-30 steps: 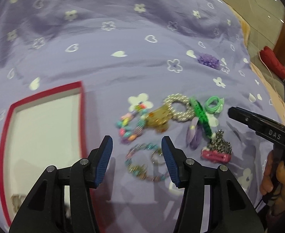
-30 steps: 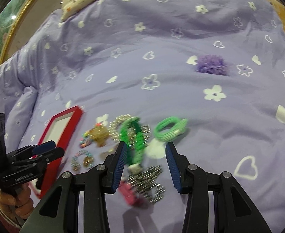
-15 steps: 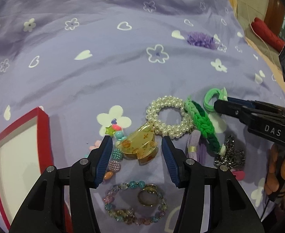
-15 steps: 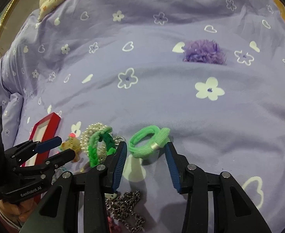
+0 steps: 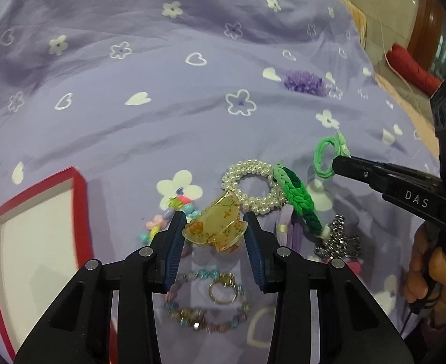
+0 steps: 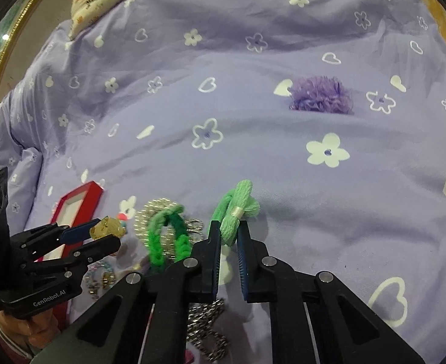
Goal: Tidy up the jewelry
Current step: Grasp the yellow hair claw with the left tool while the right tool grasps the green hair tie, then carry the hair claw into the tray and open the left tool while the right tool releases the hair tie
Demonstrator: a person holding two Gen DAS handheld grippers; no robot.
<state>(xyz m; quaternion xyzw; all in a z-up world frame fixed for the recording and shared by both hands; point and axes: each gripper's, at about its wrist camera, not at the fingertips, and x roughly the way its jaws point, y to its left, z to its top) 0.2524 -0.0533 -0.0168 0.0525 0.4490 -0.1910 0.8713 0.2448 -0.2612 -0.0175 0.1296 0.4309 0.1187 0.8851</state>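
Leftmost lies the red-rimmed tray [image 5: 34,236] on the purple bedspread [image 5: 162,91], and that is where I judge both pieces should go. My left gripper [image 5: 213,227] has its fingers closed in on the amber hair clip [image 5: 218,227], one blue pad against each side; from the right wrist view the clip [image 6: 107,227] sits between the pads at the very tips, so I take it as gripped, though only lightly. The tray is just to the left of this hand, so the carry is a short sideways swing. Moving right, the pearl bracelet [image 5: 253,188] and the braided green band [image 5: 298,200] lie touching each other on the bed, untouched by me. Further right, my right gripper [image 6: 228,233] is pinched on the light green hair tie [image 6: 238,209], which stands up out of the fingers, its long axis pointing away from me. This hand is the farther from the tray and would have to cross over the pile.
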